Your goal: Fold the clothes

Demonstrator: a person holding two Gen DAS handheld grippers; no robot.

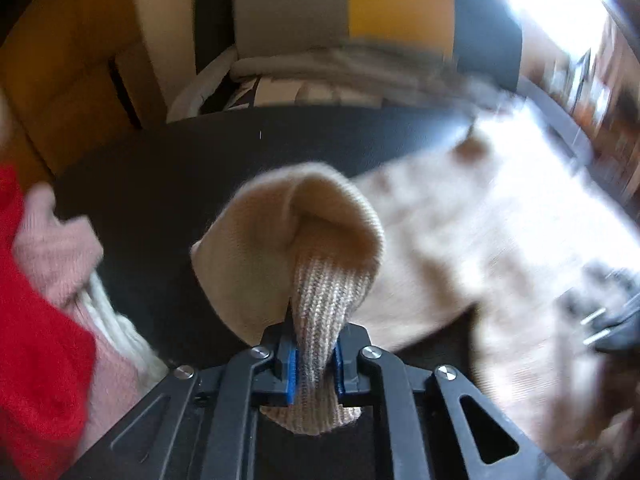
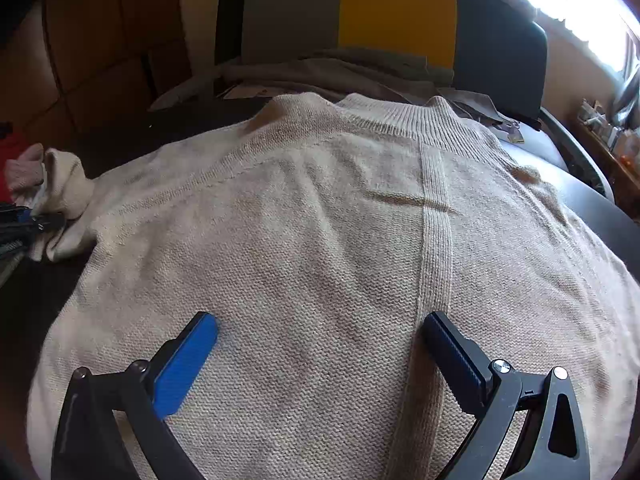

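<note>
A beige knit sweater [image 2: 320, 240] lies spread flat on a dark table [image 2: 592, 200], collar at the far side. My right gripper [image 2: 320, 328] is open, jaws wide apart, just above the sweater's lower body beside a ribbed vertical seam. My left gripper [image 1: 314, 344] is shut on the ribbed cuff [image 1: 324, 300] of the sweater's sleeve [image 1: 296, 240] and holds it lifted above the dark table [image 1: 160, 184]. The sleeve bunches over the fingers. The sweater body [image 1: 480, 232] shows blurred to the right. The left gripper also shows at the right wrist view's left edge [image 2: 24, 224].
A pile of red [image 1: 32, 320], pink [image 1: 56, 252] and white clothes lies at the table's left. A grey, yellow and dark blue chair back [image 2: 392, 16] stands beyond the far edge with grey fabric on it. A bright window [image 2: 580, 0] is at the right.
</note>
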